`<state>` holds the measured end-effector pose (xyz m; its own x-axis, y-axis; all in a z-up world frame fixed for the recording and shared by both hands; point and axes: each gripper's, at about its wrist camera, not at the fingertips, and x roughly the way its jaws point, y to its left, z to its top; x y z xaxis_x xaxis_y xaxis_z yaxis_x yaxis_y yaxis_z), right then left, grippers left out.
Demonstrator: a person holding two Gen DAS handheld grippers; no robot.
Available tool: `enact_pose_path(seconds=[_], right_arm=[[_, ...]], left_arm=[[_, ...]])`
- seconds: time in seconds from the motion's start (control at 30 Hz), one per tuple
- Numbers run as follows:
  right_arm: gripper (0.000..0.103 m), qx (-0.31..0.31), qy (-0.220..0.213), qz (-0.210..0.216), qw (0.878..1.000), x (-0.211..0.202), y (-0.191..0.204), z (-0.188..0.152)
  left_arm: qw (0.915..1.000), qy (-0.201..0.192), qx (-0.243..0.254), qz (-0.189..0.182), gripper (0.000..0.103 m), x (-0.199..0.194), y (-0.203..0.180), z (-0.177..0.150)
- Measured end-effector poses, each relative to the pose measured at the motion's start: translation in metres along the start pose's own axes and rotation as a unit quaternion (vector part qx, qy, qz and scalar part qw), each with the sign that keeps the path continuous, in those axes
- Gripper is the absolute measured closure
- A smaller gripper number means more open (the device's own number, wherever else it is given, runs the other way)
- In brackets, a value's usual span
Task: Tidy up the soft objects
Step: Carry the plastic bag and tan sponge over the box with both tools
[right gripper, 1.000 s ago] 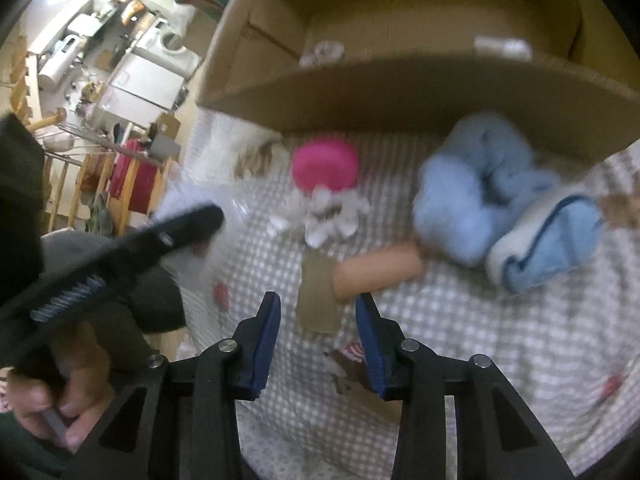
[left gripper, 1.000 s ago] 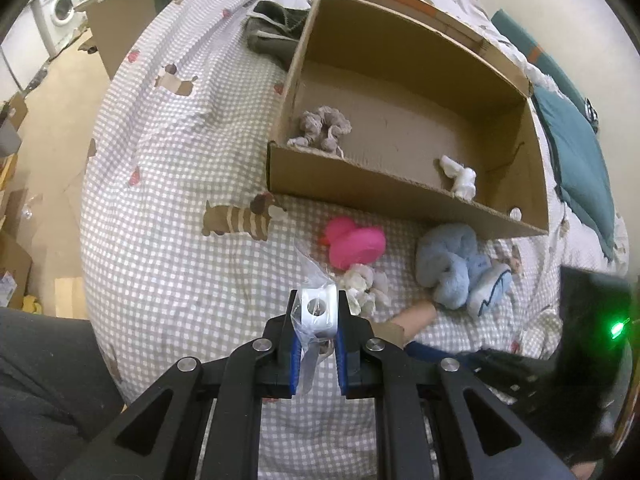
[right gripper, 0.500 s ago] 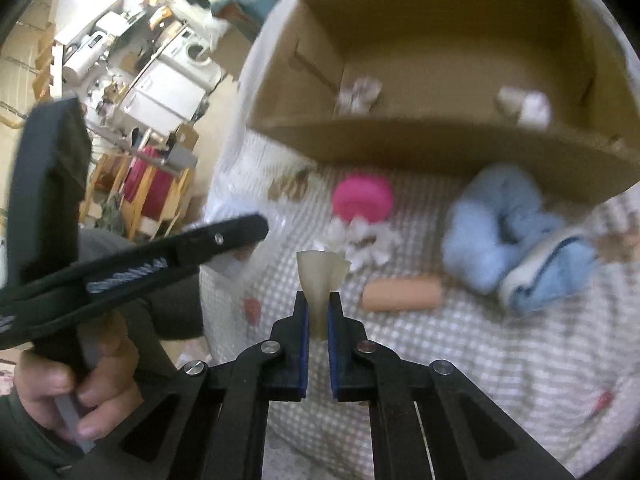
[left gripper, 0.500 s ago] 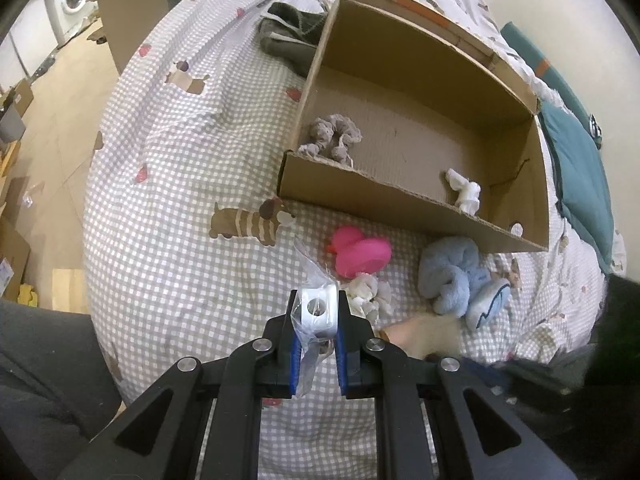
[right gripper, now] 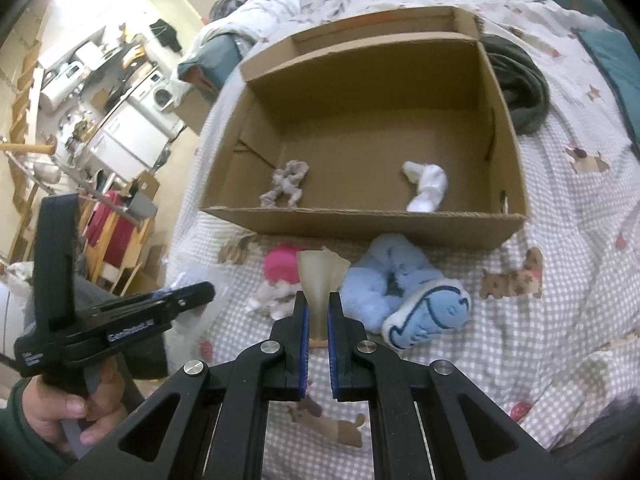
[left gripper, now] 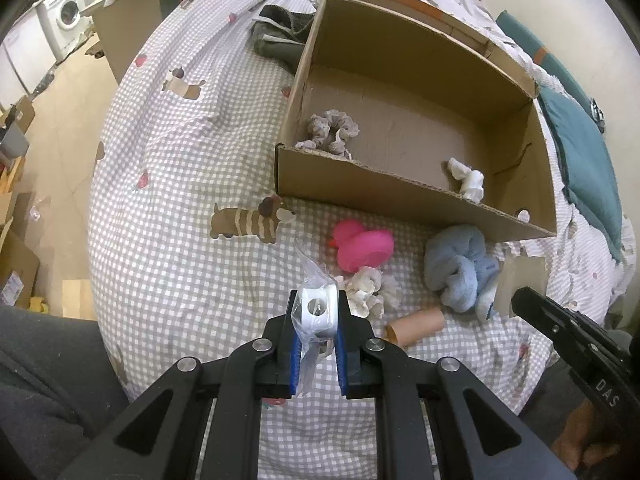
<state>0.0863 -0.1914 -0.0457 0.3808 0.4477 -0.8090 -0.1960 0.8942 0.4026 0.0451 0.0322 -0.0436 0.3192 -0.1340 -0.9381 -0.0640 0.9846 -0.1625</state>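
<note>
My left gripper [left gripper: 318, 312] is shut on a white plastic-wrapped block [left gripper: 317, 310], held above the checked bedspread [left gripper: 180, 208]. My right gripper [right gripper: 318, 312] is shut on a thin tan sheet [right gripper: 320, 280], lifted above the bed; it also shows in the left wrist view [left gripper: 522, 280]. An open cardboard box [left gripper: 404, 196] holds a grey scrunchie [left gripper: 334, 132] and a white sock [left gripper: 468, 180]. In front of it lie a pink rubber duck [left gripper: 362, 244], a white fluffy piece [left gripper: 370, 292], a blue plush slipper [left gripper: 460, 268] and a cardboard tube [left gripper: 416, 326].
Dark clothing [left gripper: 276, 32] lies behind the box. A teal pillow [left gripper: 588, 164] is at the right. The bed edge drops to the floor on the left, with a washing machine [left gripper: 66, 20] and boxes [left gripper: 16, 256] beyond.
My right gripper closed on the tan sheet and lifted it off the bed, pulling back from the box. My left gripper also rose and pulled back, still holding the block.
</note>
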Motion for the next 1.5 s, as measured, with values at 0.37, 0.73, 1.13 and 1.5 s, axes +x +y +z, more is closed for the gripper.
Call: enact_pose_path(seconds=[0.37,0.73,1.13,1.5], right_arm=[[0.094,0.011,-0.012,0.005,1.000,0.000,-0.002,0.004],[0.093,0.016,-0.056,0.012,0.998,-0.023,-0.007,0.018],[0.094,0.017,-0.084,0.010,0.996,-0.036,-0.017,0.070],[0.093,0.021,-0.083,-0.010,0.996,-0.010,-0.038,0.112]], left_arm=[[0.9989,-0.030,0.020,0.029,0.090,-0.014,-0.007,0.008],[0.9948,-0.081,0.046,0.040,0.090,-0.047,-0.015,0.044],[0.9881,-0.126,0.077,0.044,0.090,-0.061,-0.038,0.102],[0.9859,-0.132,0.093,0.042,0.090,-0.035,-0.063,0.142]])
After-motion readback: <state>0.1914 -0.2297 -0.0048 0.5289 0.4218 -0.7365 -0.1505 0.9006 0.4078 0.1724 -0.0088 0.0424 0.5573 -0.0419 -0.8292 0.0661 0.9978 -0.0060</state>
